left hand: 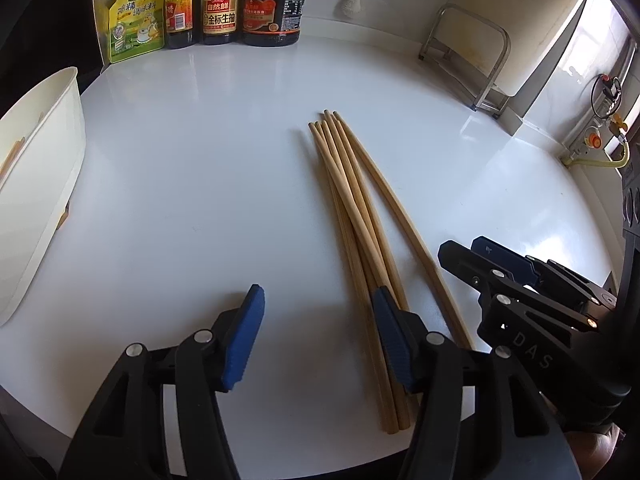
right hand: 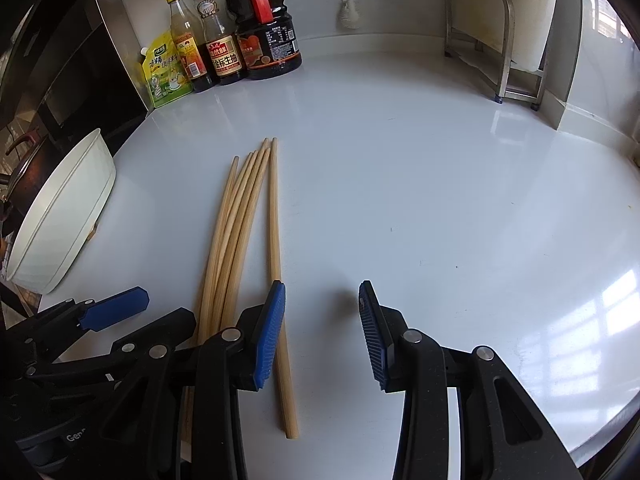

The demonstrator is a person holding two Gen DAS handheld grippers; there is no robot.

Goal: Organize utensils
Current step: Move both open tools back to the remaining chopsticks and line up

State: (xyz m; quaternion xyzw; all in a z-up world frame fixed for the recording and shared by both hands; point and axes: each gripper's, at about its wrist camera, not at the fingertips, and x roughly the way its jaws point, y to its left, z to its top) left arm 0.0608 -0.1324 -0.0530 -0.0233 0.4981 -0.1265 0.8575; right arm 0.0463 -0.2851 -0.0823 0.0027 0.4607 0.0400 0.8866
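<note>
Several wooden chopsticks point(left hand: 352, 208) lie in a loose bundle on the white counter point(left hand: 200, 160), tips pointing away from me. In the right wrist view one chopstick point(right hand: 274, 240) lies slightly apart, right of the bundle point(right hand: 236, 232). My left gripper point(left hand: 319, 296) is open just left of the bundle, its right finger point(left hand: 390, 336) hovering over the thick ends, with nothing between the pads. My right gripper point(right hand: 321, 292) is open too, on the other side, its left finger point(right hand: 270, 336) above the lone chopstick. A white oval holder point(left hand: 40, 184) stands at the left edge.
Sauce bottles point(left hand: 220, 8) and a green pouch point(left hand: 136, 20) line the back wall. A metal rack point(left hand: 472, 60) stands at the back right, with a white brush point(left hand: 352, 0) hanging beside it. A dark stove and pot point(right hand: 40, 120) lie left of the counter.
</note>
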